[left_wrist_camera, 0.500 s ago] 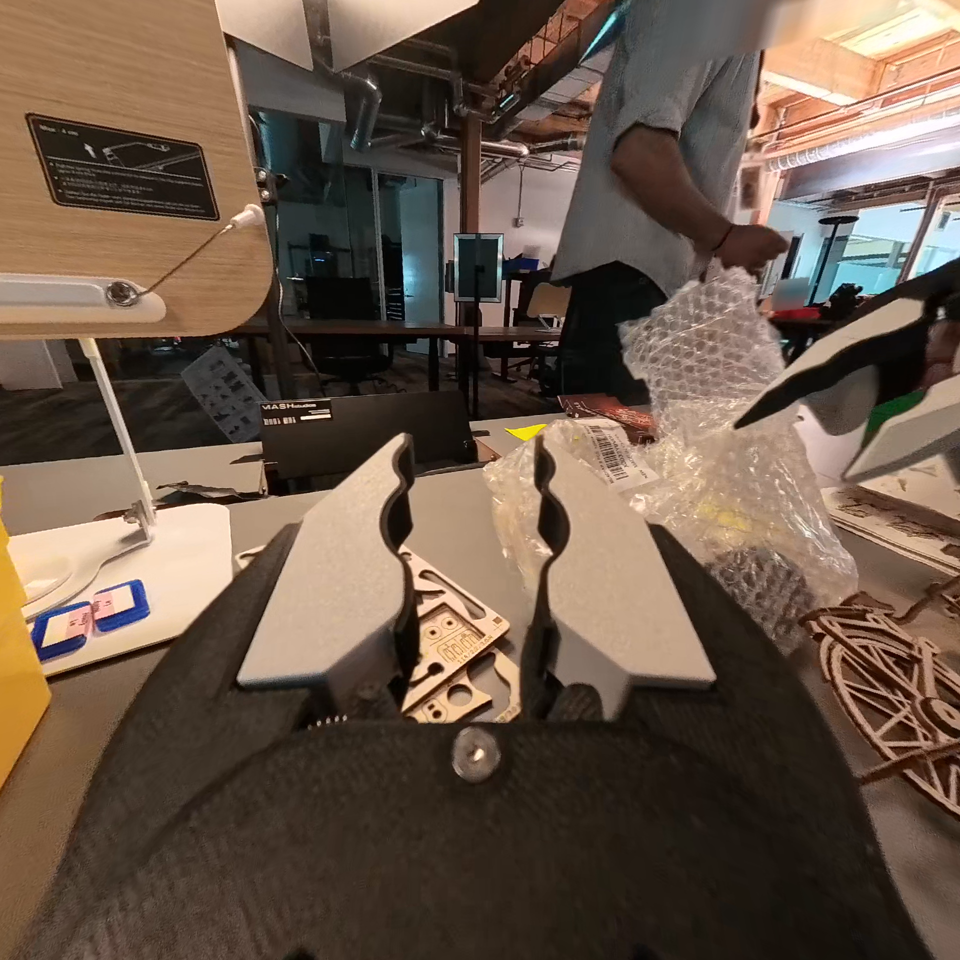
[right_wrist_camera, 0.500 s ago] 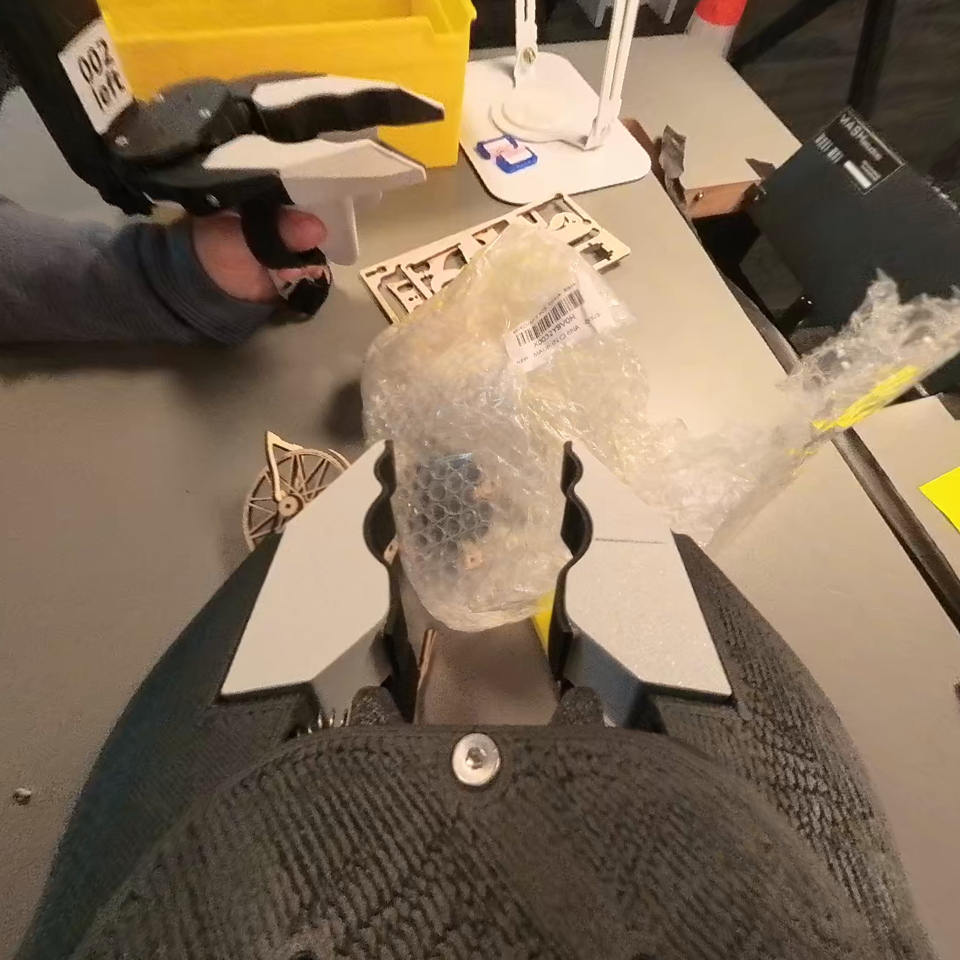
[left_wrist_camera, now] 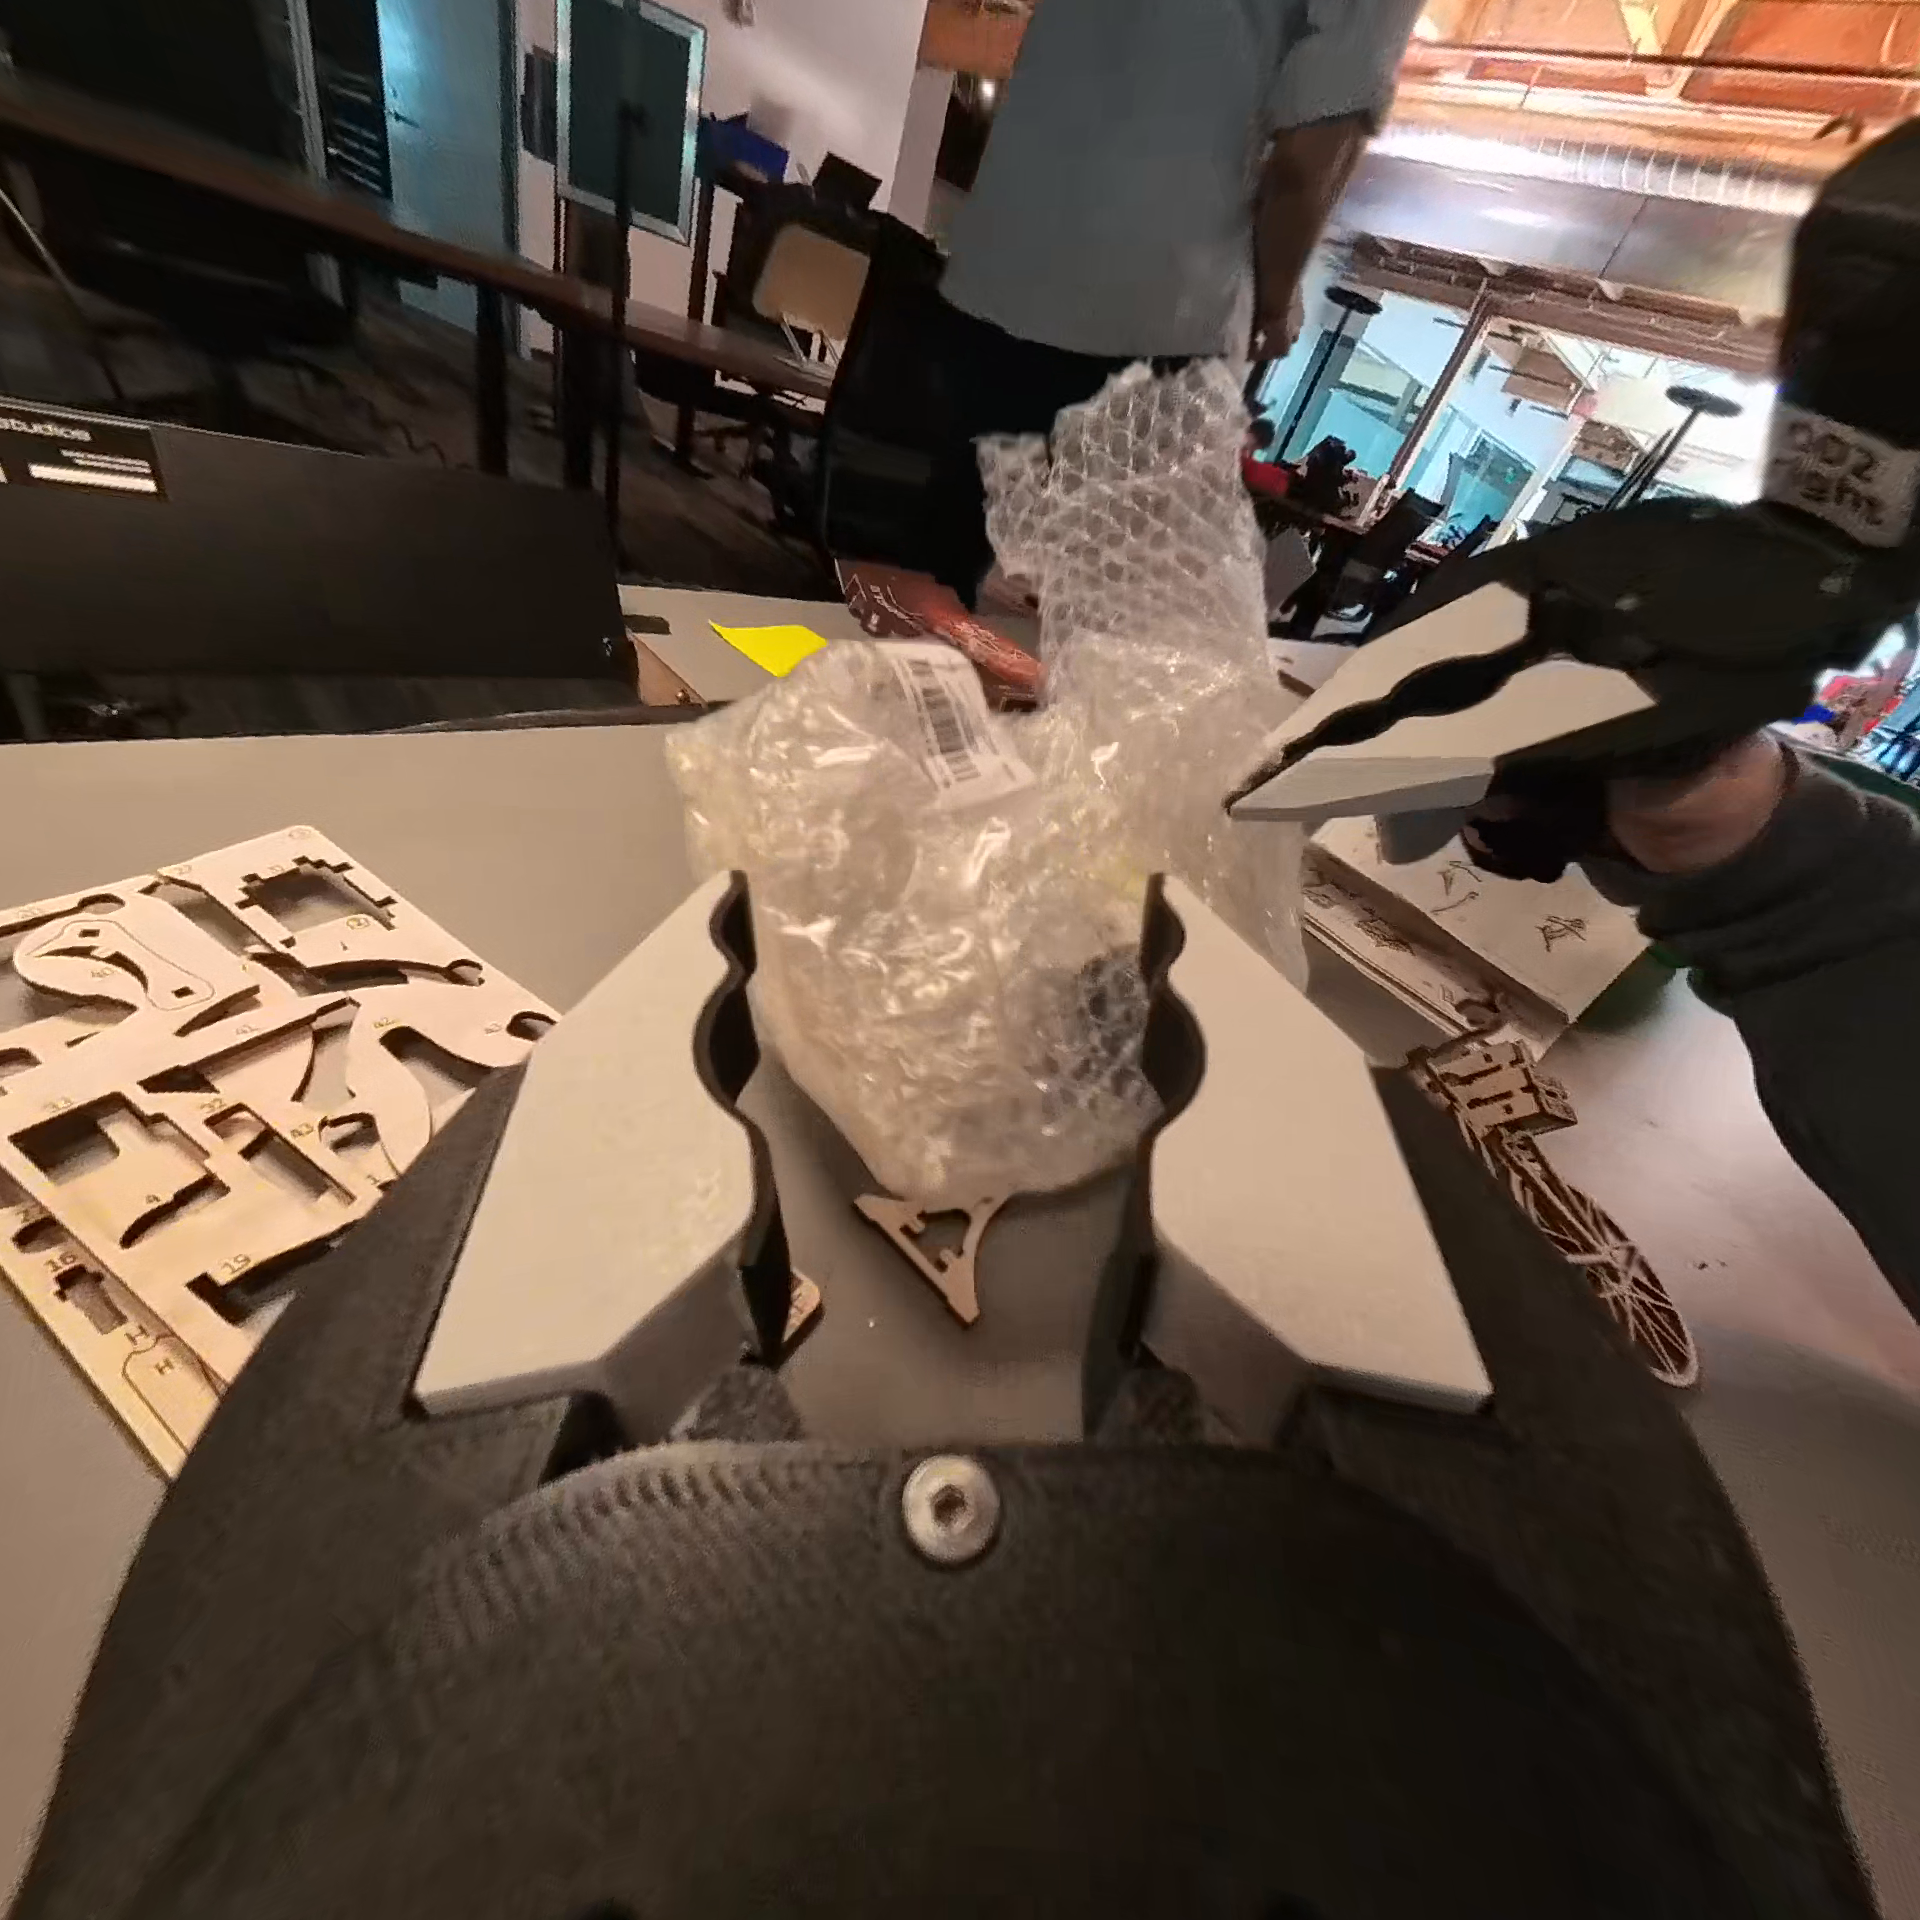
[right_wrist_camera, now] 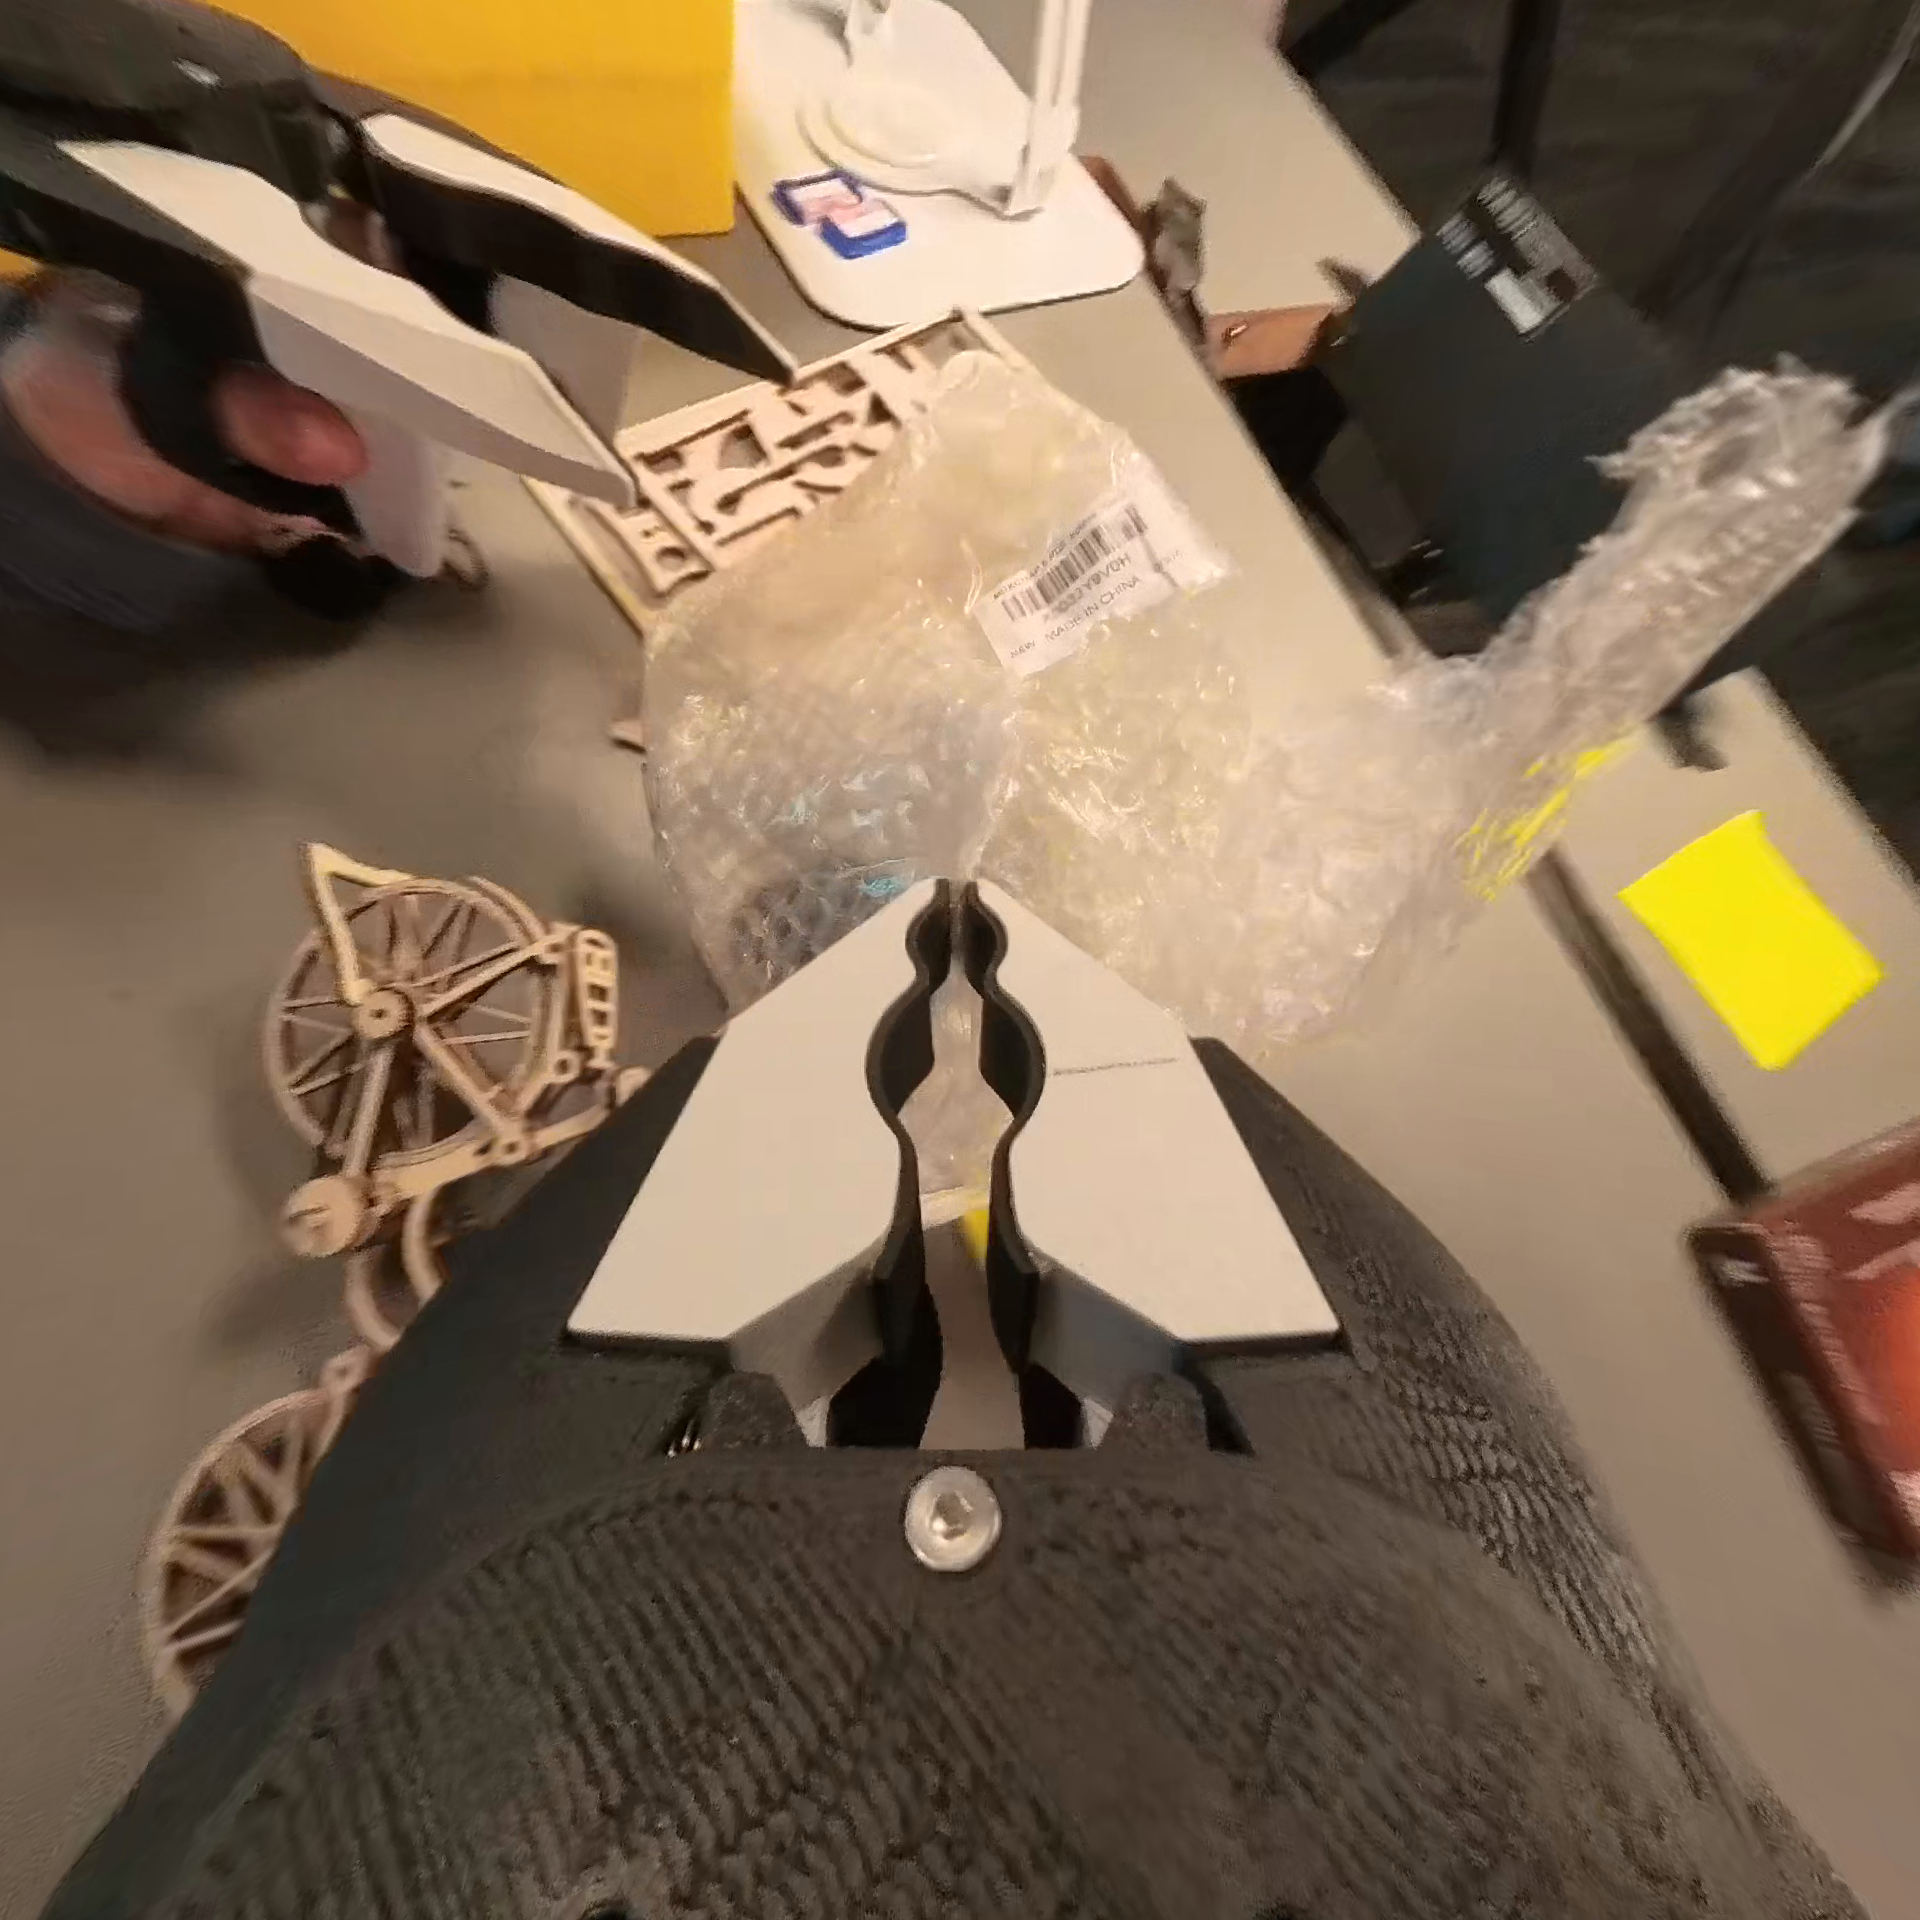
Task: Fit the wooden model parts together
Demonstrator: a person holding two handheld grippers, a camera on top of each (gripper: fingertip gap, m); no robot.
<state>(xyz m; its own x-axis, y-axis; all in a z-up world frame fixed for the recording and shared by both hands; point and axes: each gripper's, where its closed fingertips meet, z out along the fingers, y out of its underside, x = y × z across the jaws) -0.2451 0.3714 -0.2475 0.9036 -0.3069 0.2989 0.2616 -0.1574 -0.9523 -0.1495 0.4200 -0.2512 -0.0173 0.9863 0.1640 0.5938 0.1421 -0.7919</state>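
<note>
The right gripper [right_wrist_camera: 954,891] had its jaws pressed nearly together, pinching a fold of the crumpled clear bubble-wrap bag [right_wrist_camera: 935,727] at the centre of the frame, apparently to steady or lift it clear. The left gripper [left_wrist_camera: 940,925] held its jaws spread on either side of the same bag, seemingly ready to take it. The half-built pale wooden bicycle model [right_wrist_camera: 416,1049] lay at lower left on the grey table [right_wrist_camera: 156,831], the flat laser-cut wooden parts sheet [left_wrist_camera: 208,1081] at mid left.
</note>
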